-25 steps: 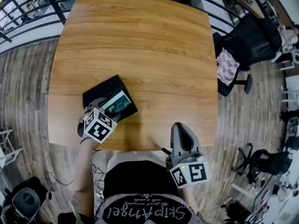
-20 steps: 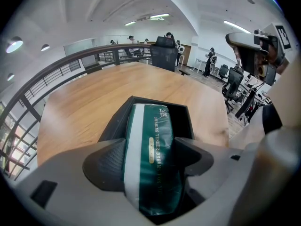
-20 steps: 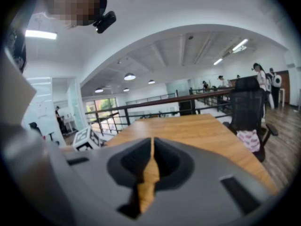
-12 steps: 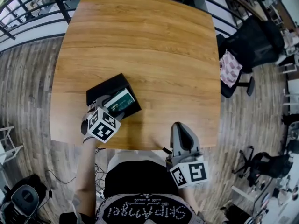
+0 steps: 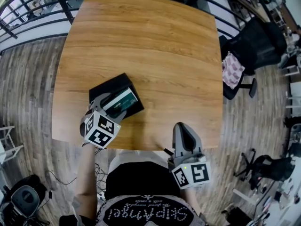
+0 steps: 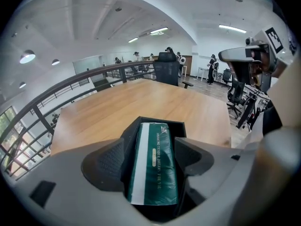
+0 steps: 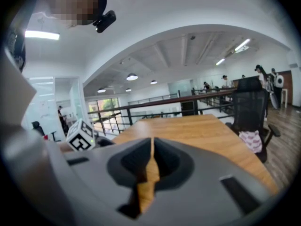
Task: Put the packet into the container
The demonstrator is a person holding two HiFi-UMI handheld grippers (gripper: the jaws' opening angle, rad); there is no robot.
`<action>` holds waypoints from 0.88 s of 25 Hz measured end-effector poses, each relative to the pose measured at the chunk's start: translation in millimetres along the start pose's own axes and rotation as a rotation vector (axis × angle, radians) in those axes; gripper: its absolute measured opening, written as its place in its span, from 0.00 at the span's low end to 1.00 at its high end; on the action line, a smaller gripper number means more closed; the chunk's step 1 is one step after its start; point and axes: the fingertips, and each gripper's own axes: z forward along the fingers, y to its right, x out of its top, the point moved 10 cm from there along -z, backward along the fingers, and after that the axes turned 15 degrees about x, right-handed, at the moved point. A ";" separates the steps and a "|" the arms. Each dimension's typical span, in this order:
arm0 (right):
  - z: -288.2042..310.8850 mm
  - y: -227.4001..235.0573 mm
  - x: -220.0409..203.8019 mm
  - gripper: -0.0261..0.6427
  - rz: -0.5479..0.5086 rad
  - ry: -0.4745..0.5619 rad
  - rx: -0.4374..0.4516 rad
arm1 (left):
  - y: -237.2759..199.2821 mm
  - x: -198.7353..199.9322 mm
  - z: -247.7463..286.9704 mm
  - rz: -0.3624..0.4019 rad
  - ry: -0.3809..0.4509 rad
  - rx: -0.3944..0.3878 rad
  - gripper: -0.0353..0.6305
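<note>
Easing back a little from the black container, the left tongs stand released either side of the green packet, which lies alone inside that container, so the job looks nearly done, while the right tongs sit clenched, empty, well right of it.

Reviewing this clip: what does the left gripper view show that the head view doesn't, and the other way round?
Left gripper view only: the left gripper has its jaws apart on either side of the packet, whose print is visible, and the ceiling lights show. Head view only: the right gripper at the near edge of the table, and the table's whole outline. Both: the packet lying in the container on the table.
</note>
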 end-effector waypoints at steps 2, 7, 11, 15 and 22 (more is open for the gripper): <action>0.6 -1.5 -0.5 0.10 -0.003 0.001 0.002 | -2.2 1.0 -5.0 -0.029 0.036 0.006 0.57; -2.5 -6.3 -0.8 0.10 -0.011 0.008 0.006 | -10.1 6.0 -21.4 -0.142 0.128 0.035 0.43; -2.9 -12.2 0.1 0.10 -0.014 0.013 0.010 | -19.8 6.8 -32.8 -0.200 0.176 0.096 0.34; -1.7 -19.1 -0.6 0.10 -0.020 0.019 0.013 | -28.5 4.5 -43.3 -0.235 0.222 0.164 0.19; -3.7 -27.0 4.1 0.10 -0.048 0.041 0.010 | -38.8 9.8 -69.2 -0.273 0.323 0.254 0.10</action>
